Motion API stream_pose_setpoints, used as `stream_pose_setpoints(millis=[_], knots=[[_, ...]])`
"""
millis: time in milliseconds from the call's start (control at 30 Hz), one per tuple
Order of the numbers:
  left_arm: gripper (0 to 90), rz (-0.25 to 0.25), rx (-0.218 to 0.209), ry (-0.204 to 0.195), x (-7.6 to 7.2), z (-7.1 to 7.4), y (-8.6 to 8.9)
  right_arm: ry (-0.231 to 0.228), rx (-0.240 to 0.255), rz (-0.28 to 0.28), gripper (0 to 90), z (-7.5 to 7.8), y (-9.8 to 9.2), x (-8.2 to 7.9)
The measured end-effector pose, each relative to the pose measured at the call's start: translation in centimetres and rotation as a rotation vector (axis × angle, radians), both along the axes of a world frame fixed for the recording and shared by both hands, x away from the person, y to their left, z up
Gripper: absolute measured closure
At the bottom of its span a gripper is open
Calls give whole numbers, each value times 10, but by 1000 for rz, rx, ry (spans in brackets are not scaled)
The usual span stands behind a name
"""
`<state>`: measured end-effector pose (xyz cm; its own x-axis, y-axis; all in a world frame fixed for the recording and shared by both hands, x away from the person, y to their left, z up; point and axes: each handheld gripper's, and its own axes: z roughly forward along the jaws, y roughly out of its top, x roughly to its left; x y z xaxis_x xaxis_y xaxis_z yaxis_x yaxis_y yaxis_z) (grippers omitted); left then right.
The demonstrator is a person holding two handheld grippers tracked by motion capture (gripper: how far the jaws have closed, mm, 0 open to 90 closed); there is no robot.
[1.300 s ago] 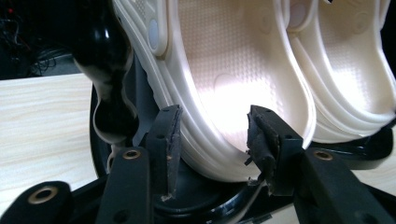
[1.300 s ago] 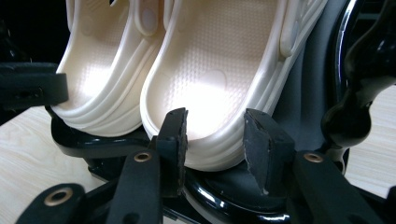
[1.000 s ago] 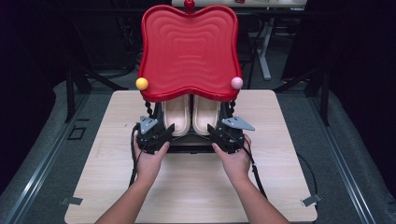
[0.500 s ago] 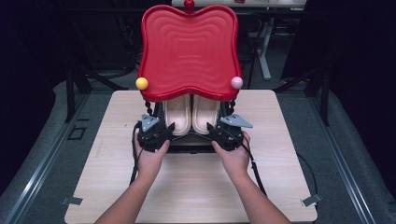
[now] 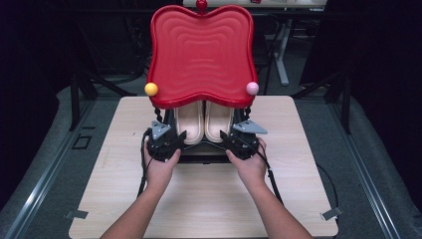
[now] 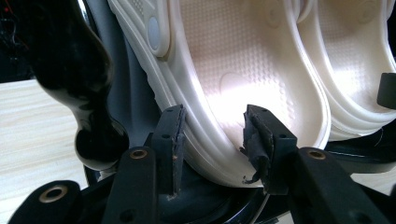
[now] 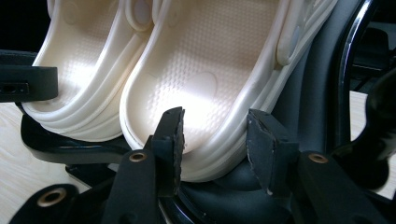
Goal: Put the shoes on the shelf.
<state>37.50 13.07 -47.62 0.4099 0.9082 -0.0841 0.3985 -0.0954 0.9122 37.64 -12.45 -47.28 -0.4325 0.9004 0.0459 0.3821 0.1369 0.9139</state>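
From above, a pair of cream shoes stands heels-out on a black rack (image 5: pixel 201 153) at the middle of the table (image 5: pixel 199 204), under a big red lid (image 5: pixel 201 55) with a yellow ball (image 5: pixel 151 89) and a pink ball (image 5: pixel 252 88) at its near corners. The left claw (image 5: pixel 180 137) sits at the heel of the left shoe (image 5: pixel 189 122) and the right claw (image 5: pixel 224 137) at the heel of the right shoe (image 5: pixel 218 122), each with a hand behind it low on the table.

In the left gripper view, the left claw (image 6: pixel 212 140) has just been closing, and the heel rim of the left shoe (image 6: pixel 243 70) is between its jaws. One pad lies against the outer side of the rim and the other sits inside the heel cup, and both look to be touching. I take this as the grip forming, so that shoe seems about ready to be drawn off the rack (image 6: pixel 70 70). The right shoe (image 6: pixel 355 60) lies just beside it.

In the right gripper view, the right claw (image 7: pixel 215 140) stands wide around the heel of the right shoe (image 7: pixel 196 70). One pad is over the footbed and the other is just outside the rim, with no squeeze visible. This side probably needs to close before both shoes can come out together. The left shoe (image 7: pixel 79 60) is alongside.
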Motion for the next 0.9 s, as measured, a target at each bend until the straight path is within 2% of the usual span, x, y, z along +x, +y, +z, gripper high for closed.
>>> stream_pose_setpoints(millis=[100,167,233,267,367,400,500,633,900], knots=[[585,0,-7,-2,0,0,0,2,-6,3,594,1,-1,-1],[584,-8,-34,9,0,-1,3,-25,-42,12,651,3,-2,-3],[584,-6,-34,10,0,0,4,-31,-83,17,654,5,0,-4],[585,-4,-35,-1,0,0,4,-29,-88,15,654,5,0,-4],[619,-3,-29,-14,-2,1,4,-16,-63,-4,653,6,0,-4],[621,-2,-23,-16,-2,2,3,-22,-55,-26,651,4,3,-6],[620,-1,-24,-15,-2,1,3,-31,-60,-33,652,3,4,-6],[596,-10,-30,-23,-2,0,3,-29,-65,-9,654,4,1,-5],[591,-22,-26,-27,-2,0,4,-23,-71,-5,658,5,-1,-6]])
